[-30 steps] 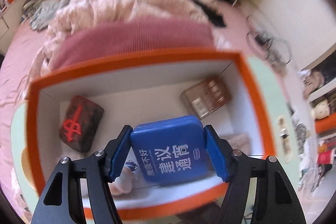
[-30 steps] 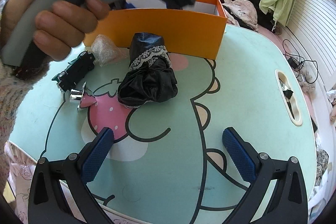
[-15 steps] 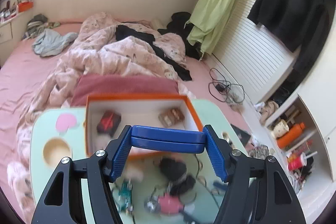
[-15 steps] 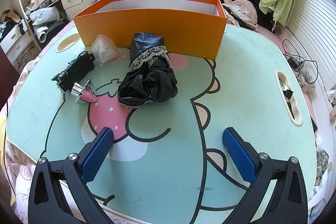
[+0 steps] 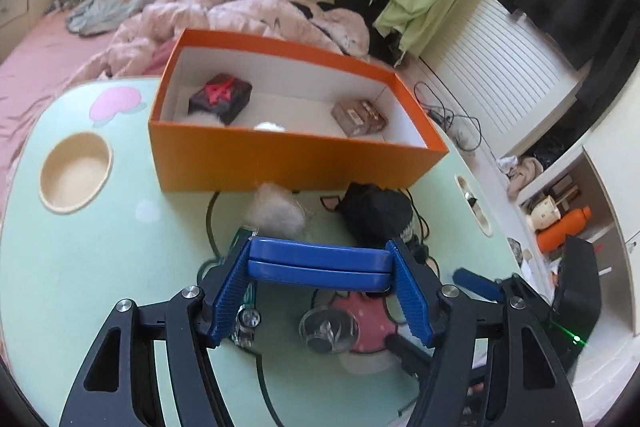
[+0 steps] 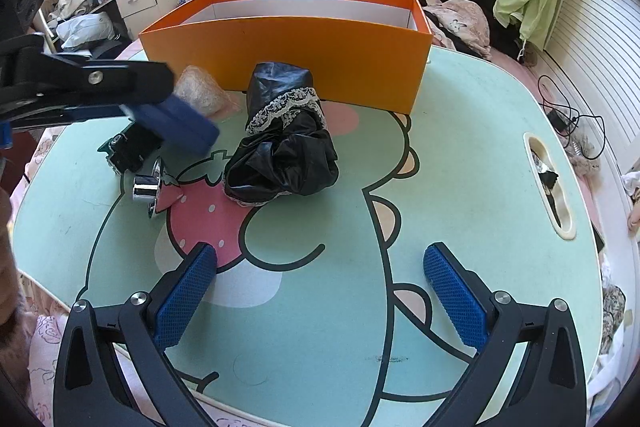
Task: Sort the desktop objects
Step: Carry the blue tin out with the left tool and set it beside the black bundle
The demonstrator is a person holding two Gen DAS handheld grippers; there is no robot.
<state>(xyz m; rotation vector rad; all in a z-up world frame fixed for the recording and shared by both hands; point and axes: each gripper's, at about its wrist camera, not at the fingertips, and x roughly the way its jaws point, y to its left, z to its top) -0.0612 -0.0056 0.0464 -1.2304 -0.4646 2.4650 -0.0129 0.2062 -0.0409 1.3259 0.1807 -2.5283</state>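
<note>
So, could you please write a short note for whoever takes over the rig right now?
Left tongs: shut on the blue tin, held above the table in front of the orange box.
Right tongs: open and empty, low over the mat.
In the box: a black block with a red mark and a brown packet.
On the table: black lace-trimmed bag, clear plastic wad, green toy car, chrome knob.
Left to do: place the tin, then sort those four.

toy car (image 5: 245, 311): mostly hidden behind left gripper (image 5: 320, 269) | box contents (image 5: 220, 98): hidden in right wrist view
</note>
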